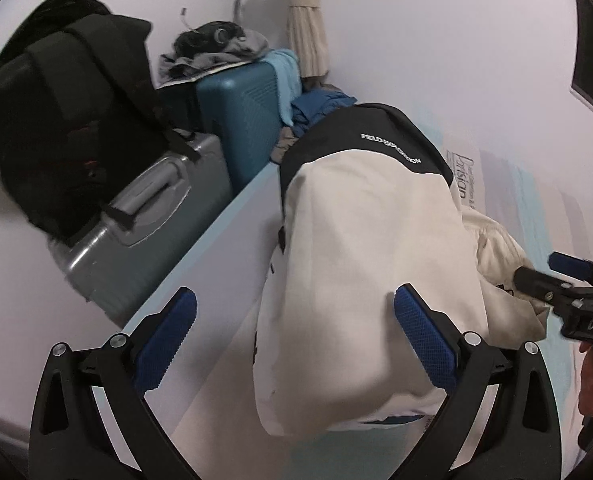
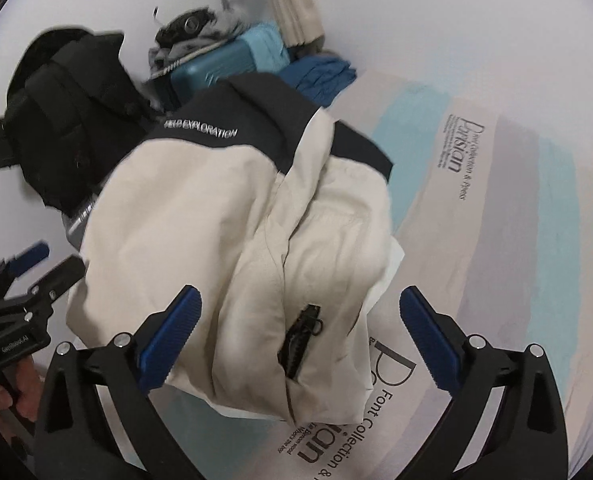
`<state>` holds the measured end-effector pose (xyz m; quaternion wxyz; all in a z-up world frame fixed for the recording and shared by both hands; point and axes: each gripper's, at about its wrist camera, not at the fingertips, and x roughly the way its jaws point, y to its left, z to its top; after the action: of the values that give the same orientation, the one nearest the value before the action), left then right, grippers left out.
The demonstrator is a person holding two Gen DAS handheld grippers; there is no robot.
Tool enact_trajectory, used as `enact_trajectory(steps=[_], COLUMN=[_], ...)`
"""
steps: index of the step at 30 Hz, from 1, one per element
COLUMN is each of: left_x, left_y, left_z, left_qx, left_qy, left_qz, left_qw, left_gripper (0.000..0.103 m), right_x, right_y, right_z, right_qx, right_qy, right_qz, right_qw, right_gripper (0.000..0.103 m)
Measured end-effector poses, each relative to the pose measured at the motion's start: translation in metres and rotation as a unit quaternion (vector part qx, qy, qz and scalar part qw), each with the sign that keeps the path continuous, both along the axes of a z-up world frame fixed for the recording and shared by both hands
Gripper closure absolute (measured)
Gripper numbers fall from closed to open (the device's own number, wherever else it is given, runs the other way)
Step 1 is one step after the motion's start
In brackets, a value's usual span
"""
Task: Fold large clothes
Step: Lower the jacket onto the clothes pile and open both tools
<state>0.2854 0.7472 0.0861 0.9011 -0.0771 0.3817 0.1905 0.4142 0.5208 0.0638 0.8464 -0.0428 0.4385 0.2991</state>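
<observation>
A cream jacket with a black yoke and white lettering lies folded in a bundle on the bed; it also shows in the right wrist view, with a black zipper pull on its near flap. My left gripper is open, its blue pads either side of the jacket's near end, holding nothing. My right gripper is open just above the jacket's near right part. Each gripper shows in the other's view: the right one at the right edge, the left one at the left edge.
The bed sheet has pastel stripes and printed text. Beside the bed stand a grey suitcase and a teal suitcase with a black backpack and loose clothes on them. Blue clothes lie behind the jacket.
</observation>
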Motion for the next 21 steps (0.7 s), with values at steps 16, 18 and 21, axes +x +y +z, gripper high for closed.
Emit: enact_trajectory(steps=[16, 18, 21], left_x=[-0.136, -0.160, -0.186], left_y=[-0.118, -0.134, -0.152], left_z=[0.009, 0.008, 0.009], left_qx=[0.000, -0.022, -0.054], left_qy=[0.015, 0.016, 0.017], left_qz=[0.070, 0.076, 0.081], left_qw=[0.9975, 0.9967, 0.9951], left_gripper=[0.006, 0.006, 0.006], right_x=[-0.140, -0.161, -0.194], right_y=[-0.077, -0.085, -0.102], right_z=[0.037, 0.040, 0.043], right_qx=[-0.051, -0.056, -0.048], right_qy=[-0.109, -0.116, -0.123], right_qz=[0.008, 0.009, 0.010], right_qw=[0.993, 0.992, 0.991], right_gripper=[0.008, 0.008, 0.008])
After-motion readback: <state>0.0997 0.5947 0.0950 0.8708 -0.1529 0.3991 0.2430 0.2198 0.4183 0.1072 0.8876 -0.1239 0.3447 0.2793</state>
